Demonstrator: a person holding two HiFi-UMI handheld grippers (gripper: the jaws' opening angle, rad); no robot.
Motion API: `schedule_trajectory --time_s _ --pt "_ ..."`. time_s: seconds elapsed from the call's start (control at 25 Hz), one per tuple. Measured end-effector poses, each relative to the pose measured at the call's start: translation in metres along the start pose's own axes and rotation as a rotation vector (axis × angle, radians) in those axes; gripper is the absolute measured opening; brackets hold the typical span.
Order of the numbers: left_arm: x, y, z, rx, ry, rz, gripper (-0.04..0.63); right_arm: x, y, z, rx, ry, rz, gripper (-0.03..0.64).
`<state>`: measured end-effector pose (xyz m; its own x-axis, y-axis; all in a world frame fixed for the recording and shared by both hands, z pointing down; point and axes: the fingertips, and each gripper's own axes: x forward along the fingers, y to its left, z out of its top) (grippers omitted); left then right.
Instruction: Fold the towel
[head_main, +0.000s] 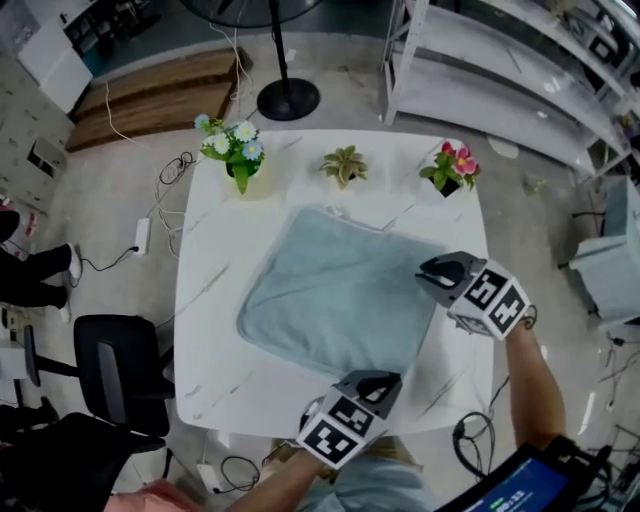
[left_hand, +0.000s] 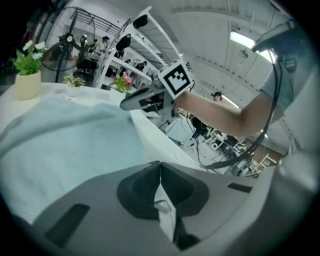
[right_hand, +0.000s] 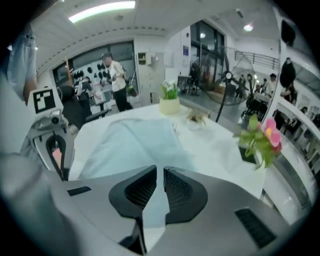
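Towel (head_main: 335, 295) lies flat and unfolded on the white worktop (head_main: 215, 330), turned like a diamond. The left hand-held gripper (head_main: 385, 379) is at its near corner, jaws fully together and empty. The right hand-held gripper (head_main: 426, 273) is over its right corner, jaws a little apart, holding nothing.

Pale blue towel (head_main: 335, 295), spread flat, skewed, on white table (head_main: 210, 300)
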<state>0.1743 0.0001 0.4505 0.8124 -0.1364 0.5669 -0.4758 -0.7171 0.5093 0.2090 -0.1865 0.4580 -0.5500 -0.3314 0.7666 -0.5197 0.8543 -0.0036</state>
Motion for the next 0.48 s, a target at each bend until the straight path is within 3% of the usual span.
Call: schedule_trajectory --time_s 0.08,0.2,0.32,0.48 --pt "0.000 0.012 0.000 0.021 0.015 0.025 0.009 0.006 0.001 0.051 -0.014 -0.105 -0.053 0.061" --pt "0.012 0.026 -0.021 0.025 0.106 0.032 0.009 0.042 0.008 0.109 -0.050 -0.192 -0.097 0.061" --pt "0.022 0.033 -0.043 -0.016 0.184 0.020 0.009 0.092 0.009 0.132 -0.072 -0.167 -0.096 0.060" --pt "0.025 0.039 -0.052 -0.077 0.229 -0.022 0.008 0.156 0.008 0.125 -0.097 -0.044 -0.036 0.060"
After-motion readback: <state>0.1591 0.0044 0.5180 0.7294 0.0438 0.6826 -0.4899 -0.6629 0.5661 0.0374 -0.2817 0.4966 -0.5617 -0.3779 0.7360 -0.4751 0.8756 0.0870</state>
